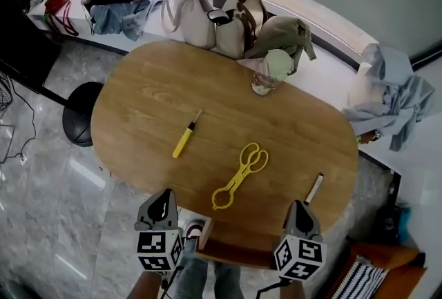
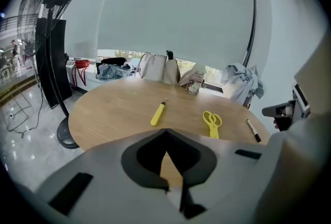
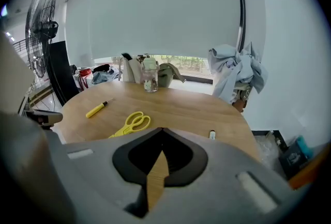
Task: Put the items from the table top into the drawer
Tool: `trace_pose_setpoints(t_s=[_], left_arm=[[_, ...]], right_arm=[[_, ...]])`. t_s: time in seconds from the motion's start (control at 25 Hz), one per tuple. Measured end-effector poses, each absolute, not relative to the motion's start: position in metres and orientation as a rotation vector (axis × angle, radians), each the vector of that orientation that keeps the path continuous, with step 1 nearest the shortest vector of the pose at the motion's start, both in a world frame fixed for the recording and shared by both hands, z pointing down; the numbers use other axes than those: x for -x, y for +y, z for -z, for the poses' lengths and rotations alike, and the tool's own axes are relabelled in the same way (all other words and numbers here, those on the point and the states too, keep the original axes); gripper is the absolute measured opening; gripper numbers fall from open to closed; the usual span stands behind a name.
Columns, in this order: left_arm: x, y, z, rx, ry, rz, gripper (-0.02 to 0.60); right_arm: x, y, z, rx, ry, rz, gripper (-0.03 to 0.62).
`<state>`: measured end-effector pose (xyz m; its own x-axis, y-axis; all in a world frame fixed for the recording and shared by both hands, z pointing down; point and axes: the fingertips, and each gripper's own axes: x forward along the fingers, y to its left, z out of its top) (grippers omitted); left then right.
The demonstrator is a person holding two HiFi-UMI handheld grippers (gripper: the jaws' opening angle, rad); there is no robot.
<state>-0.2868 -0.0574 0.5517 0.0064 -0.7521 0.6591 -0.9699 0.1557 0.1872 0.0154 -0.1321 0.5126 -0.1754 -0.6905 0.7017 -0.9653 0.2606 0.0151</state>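
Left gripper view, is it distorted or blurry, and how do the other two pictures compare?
Left gripper view: heavy fisheye, black corners, the left gripper soft up close, the table sharp. Right gripper view: same fisheye, window strip bright. Head view: bowed edges, even light, pale sheen on the floor.

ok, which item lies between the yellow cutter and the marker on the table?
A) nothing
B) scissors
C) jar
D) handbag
B: in the head view the yellow scissors lie between the cutter and the marker, while the jar stands at the far edge.
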Motion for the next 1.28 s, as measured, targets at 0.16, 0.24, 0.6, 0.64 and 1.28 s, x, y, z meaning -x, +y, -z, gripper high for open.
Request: trace_pose_setpoints(t_s=[0.16,0.24,0.6,0.64,1.28], left_arm=[[0.286,-0.058,-0.552,-1.654,-1.779,-0.456,-0.008],[0.283,-0.062,-0.550,-1.665,-1.757,-0.468,-0.008],[0.285,-0.082,-0.556,-1.672,-1.679,-0.494,0.097],[0.286,-0.084,-0.557,-1.672,-1.671,-0.500,0.103],[0.300,-0.136,-0.583,-1.774,-1.484,-0.765,0.184]], right_arm=[[-0.019,-0.131,-0.514,-1.510,-1.930,-0.619,0.005],[-0.020,-0.131,-0.513,-1.514,-1.927,-0.629,0.005],[-0.026,-0.134,-0.517,-1.554,-1.893,-0.675,0.005],[-0.027,-0.134,-0.517,-1.558,-1.889,-0.680,0.005],[-0.035,-0.133,-0.534,-1.650,-1.794,-0.763,0.005]])
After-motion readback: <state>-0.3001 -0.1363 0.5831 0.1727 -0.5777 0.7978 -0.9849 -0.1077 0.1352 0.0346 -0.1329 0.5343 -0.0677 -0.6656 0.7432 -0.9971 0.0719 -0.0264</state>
